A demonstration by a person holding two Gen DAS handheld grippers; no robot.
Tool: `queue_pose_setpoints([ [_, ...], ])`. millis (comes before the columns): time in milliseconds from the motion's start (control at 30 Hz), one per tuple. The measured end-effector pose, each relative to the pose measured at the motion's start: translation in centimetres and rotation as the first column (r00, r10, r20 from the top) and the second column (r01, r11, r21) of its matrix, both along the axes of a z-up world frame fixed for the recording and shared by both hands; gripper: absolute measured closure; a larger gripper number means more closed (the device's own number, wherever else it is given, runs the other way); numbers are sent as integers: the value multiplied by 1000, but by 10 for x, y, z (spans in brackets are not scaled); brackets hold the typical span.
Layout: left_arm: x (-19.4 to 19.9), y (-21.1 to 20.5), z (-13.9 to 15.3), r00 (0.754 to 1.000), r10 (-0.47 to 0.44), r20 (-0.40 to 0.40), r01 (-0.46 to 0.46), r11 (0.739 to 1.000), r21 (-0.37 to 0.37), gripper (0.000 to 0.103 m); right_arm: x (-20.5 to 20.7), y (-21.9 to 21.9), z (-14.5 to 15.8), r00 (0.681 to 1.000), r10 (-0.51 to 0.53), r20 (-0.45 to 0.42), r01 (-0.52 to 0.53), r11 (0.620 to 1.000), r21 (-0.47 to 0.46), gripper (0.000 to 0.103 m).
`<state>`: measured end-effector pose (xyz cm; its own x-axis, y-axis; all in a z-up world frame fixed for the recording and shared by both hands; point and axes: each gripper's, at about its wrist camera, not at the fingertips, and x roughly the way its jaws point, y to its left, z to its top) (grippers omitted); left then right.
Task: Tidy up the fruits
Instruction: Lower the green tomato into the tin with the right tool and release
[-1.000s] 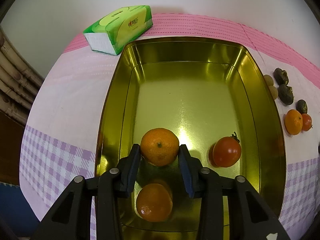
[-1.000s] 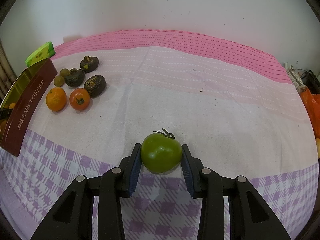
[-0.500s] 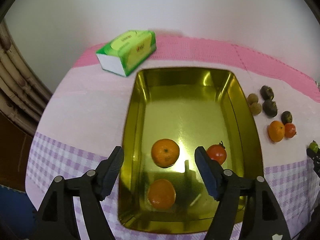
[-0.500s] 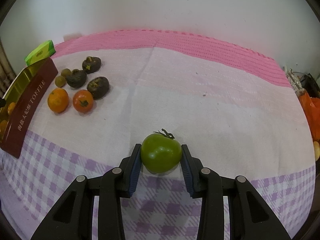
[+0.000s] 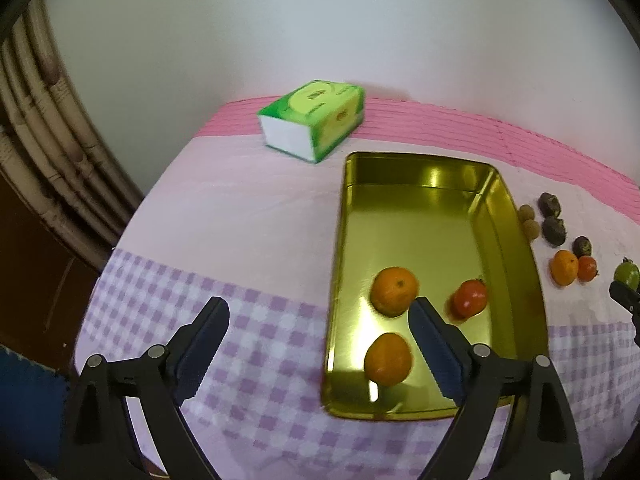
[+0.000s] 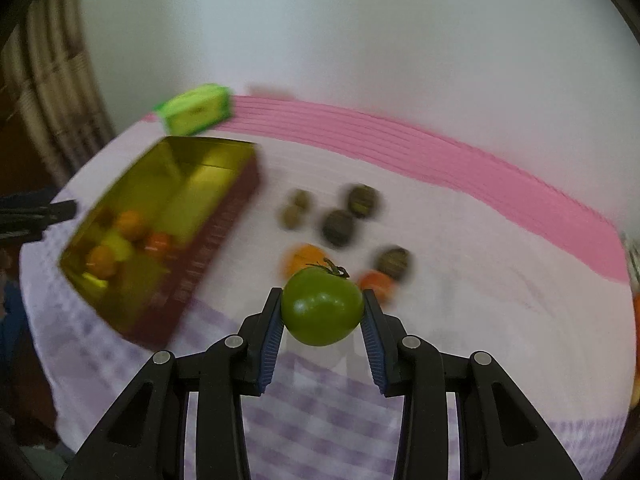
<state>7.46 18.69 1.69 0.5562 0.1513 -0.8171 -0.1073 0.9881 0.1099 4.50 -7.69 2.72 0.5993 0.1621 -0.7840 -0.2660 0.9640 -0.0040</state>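
Gold tin on the checked cloth is my landmark: two oranges and a red tomato lie inside; more fruit sits just right of it. Risk: the green tomato is smooth, so a fast swing could slip it short of the tin. Right claw clamps it; left claw, jaws just opened wide, holds nothing.
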Motion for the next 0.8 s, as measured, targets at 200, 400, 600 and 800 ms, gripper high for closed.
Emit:
queue_pose_setpoints([
  [200,-14,13,-4,1000,25,-11,-24,1000,20,9,4,60,1,992,120,-33,-120,993,7,64],
  [400,-20,28,-11,998,56,-38,-57,998,-11,8,11,104,-8,978,196,-69,-198,980,-16,64],
  [600,-19,36,-10,997,67,-37,-68,997,-39,6,13,133,-25,965,239,-113,-246,968,-58,64],
  [800,-17,41,-10,996,80,-43,-83,995,-59,6,16,145,-36,956,257,-140,-270,960,-79,64],
])
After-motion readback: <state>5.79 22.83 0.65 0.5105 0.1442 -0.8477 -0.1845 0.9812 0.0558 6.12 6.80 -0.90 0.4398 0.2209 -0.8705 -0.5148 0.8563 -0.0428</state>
